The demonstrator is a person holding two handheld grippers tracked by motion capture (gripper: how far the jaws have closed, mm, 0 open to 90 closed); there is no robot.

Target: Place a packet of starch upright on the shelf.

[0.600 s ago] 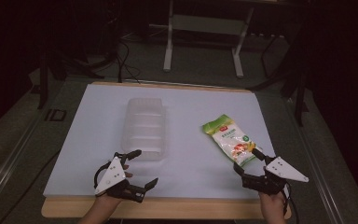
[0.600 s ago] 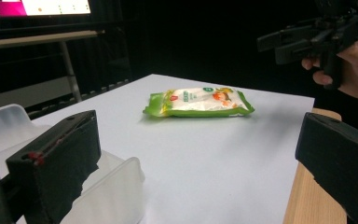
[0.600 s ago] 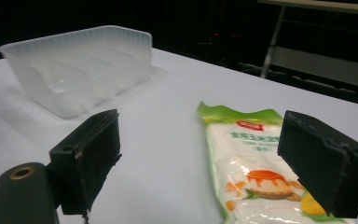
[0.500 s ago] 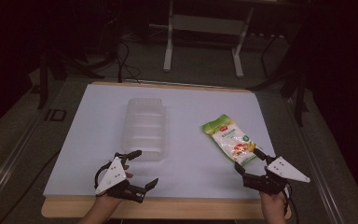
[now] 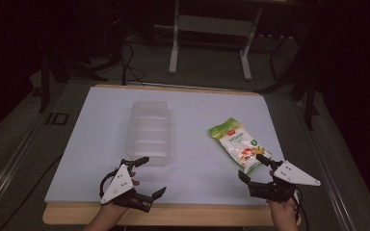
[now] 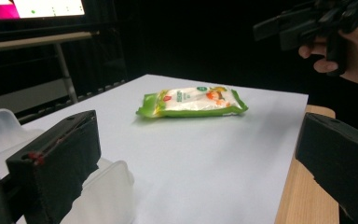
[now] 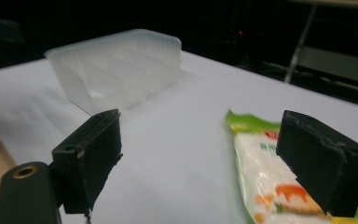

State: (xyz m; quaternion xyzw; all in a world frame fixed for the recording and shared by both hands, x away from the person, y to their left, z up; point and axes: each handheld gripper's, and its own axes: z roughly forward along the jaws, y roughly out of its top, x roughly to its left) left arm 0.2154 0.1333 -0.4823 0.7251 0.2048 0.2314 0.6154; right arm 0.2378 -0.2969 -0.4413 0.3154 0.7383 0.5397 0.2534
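Broadly, little has shifted since the earlier high view.

Change, left gripper [image 5: 142,176]: same spot at the near left edge of the table [image 5: 101,115]; no move to note.
Change, right gripper [image 5: 252,168]: has edged slightly away from the near edge toward the snack bag [image 5: 237,143]; its far jaw tip now sits at the bag's near end.
Change, things: bag and clear tray [image 5: 150,132] lie where they lay before.
Left gripper, jaws: spread wide, nothing between them; in the left gripper view [image 6: 200,154] one jaw stands over the tray's near corner [image 6: 107,186], the other over the table's wooden edge.
Right gripper, jaws: spread wide, not pressing on anything; in the right gripper view [image 7: 223,154] one jaw hangs just above the bag's printed face [image 7: 270,182].
Bag, place: flat on the white sheet, right half of the table, well apart from the tray.
Tray, place: left of centre, lengthwise away from the person.
High view adds: both hands at the near edge, the grey plates on top of the grippers, the dark floor and a metal stand [image 5: 207,36] beyond the table.
Left gripper view adds: the bag from the side, plump and green-edged [image 6: 191,101], and the other hand [image 6: 349,46] farther off.
Right gripper view adds: the tray's ribbed inner dividers [image 7: 116,70]; whether jaw and bag touch, cannot tell.
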